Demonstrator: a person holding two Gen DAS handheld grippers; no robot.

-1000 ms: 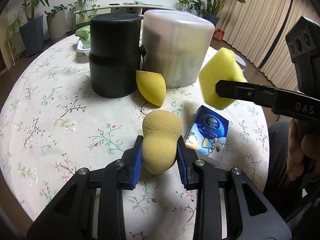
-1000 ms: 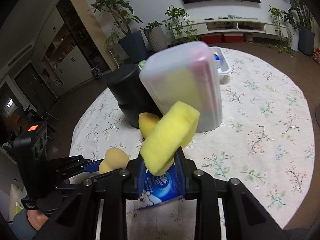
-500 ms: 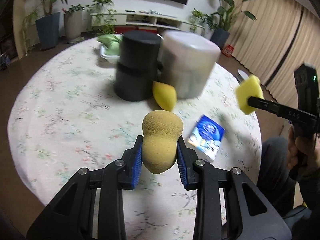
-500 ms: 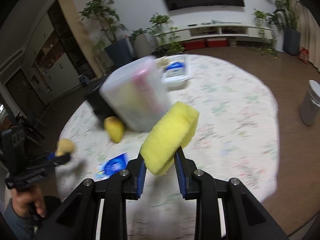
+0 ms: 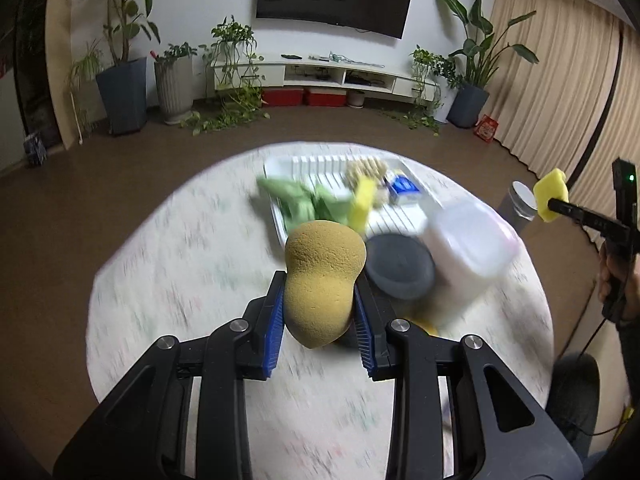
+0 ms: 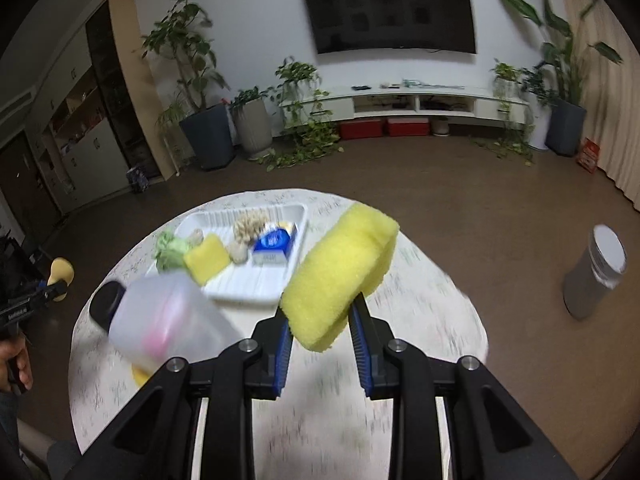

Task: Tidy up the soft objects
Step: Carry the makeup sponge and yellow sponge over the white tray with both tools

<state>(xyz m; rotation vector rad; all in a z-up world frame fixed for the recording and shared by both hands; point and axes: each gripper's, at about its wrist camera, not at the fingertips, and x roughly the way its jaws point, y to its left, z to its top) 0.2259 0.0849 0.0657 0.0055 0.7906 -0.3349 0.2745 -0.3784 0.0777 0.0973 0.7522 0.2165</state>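
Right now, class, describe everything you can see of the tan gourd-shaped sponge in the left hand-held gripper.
The tan sponge is a porous, matte foam piece shaped like a gourd: a rounded head, a slight waist and a fuller lower body tapering to a blunt tip. It stands roughly upright, lifted above the round table. The left hand-held gripper is shut on its lower body, and its blue ribbed pads press both sides. Nothing else touches it.

So the tray (image 6: 224, 296) sits at the far side of the desk (image 6: 420, 304), with a sponge (image 6: 208, 259), a cloth (image 6: 172, 250) and a small packet (image 6: 274, 245) lying in it. Two canisters (image 5: 466, 248) stand side by side just in front of the tray.
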